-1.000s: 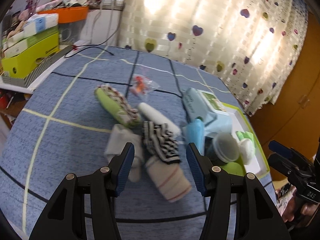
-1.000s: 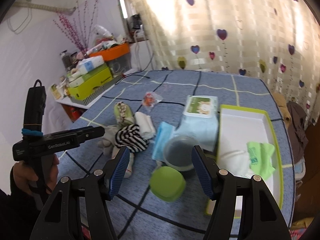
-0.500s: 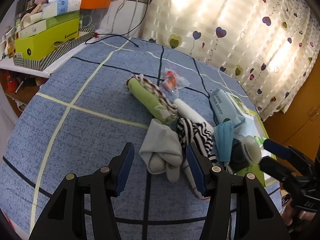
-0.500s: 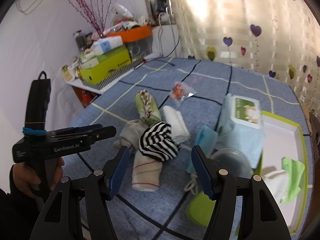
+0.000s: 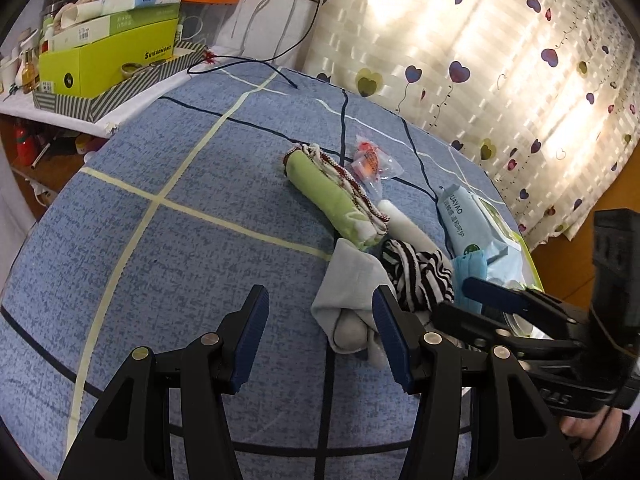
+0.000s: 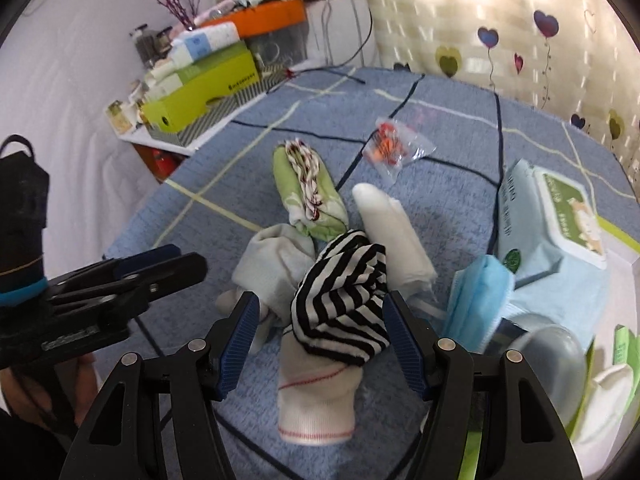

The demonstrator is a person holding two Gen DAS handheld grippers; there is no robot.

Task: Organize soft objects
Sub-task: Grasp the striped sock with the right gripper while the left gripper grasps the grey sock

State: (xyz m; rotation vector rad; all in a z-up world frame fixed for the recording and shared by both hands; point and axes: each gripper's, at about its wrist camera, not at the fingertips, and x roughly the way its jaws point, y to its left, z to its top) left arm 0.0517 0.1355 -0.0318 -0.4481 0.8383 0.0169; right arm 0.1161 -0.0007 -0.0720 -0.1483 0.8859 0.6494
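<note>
A pile of rolled socks lies on the blue checked cloth. A black-and-white striped sock (image 6: 340, 304) sits on a white sock with red lines (image 6: 316, 396). My right gripper (image 6: 320, 340) is open, its jaws either side of the striped sock. A grey sock (image 5: 352, 300) lies just left of it, a green roll (image 5: 332, 196) and a white roll (image 6: 392, 232) behind. My left gripper (image 5: 320, 340) is open and empty, left of the grey sock.
A wet-wipes pack (image 6: 560, 216), a blue face mask (image 6: 476, 300), a clear cup (image 6: 540, 352) and a green-rimmed white tray (image 6: 620, 240) lie to the right. A snack bag (image 6: 396, 148) lies behind. Boxes (image 5: 108, 56) stand on a side shelf at far left.
Both grippers have swung left and come closer to the sock pile. The right gripper now straddles the striped sock. The left gripper has moved left past the grey sock.
</note>
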